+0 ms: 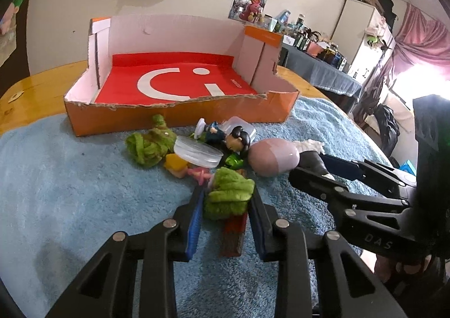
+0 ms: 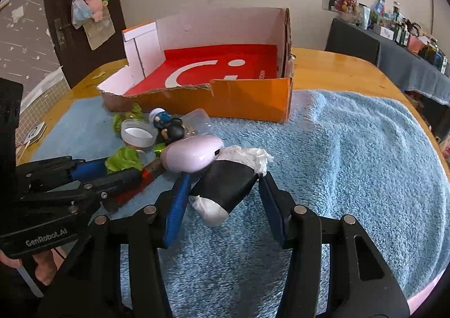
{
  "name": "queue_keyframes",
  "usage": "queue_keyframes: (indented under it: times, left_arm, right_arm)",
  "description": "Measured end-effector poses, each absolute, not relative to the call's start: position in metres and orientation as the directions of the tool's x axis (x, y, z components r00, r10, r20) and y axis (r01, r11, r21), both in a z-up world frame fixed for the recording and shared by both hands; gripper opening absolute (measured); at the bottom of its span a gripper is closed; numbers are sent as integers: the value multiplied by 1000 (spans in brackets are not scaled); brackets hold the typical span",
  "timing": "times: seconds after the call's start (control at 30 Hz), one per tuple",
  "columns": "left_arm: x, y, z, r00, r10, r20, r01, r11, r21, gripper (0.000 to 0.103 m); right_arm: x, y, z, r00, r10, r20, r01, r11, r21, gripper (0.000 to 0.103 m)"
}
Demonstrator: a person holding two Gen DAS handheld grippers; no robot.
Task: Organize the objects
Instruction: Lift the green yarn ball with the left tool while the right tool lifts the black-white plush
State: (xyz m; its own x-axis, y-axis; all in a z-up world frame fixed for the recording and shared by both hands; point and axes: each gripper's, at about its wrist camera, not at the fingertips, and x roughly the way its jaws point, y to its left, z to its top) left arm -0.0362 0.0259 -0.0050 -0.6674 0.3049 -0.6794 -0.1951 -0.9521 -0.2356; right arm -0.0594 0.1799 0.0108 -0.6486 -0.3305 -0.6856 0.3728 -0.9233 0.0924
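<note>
A toy tree (image 1: 228,195) with a fuzzy green top and a red-brown trunk lies on the blue towel (image 1: 70,191). My left gripper (image 1: 226,194) is shut on its green top, blue pads against both sides. In the right wrist view, my right gripper (image 2: 225,177) is shut on a white bundle wrapped in a black band (image 2: 225,184). White tissue sticks out of both its ends. A pink egg-shaped case (image 2: 194,156) touches the bundle's far side. The open orange box (image 1: 180,114) with a red floor stands behind the pile.
Between the grippers and the box lie a clear round lid (image 1: 197,153), a black-haired figurine (image 1: 237,139), another green fuzzy toy (image 1: 149,145), a clear tub (image 2: 199,122) and small bits. The towel covers a wooden table (image 2: 337,70). A hand holds each gripper.
</note>
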Motion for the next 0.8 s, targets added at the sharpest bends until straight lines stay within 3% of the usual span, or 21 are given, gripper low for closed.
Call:
queue_keyframes:
  times: [0.8]
  left_arm:
    - [-32,5,14,-710,253,-658,-145,-966,-215,32]
  right_arm:
    - [-50,159,34,-656,-397,-642,434,-894,109,49]
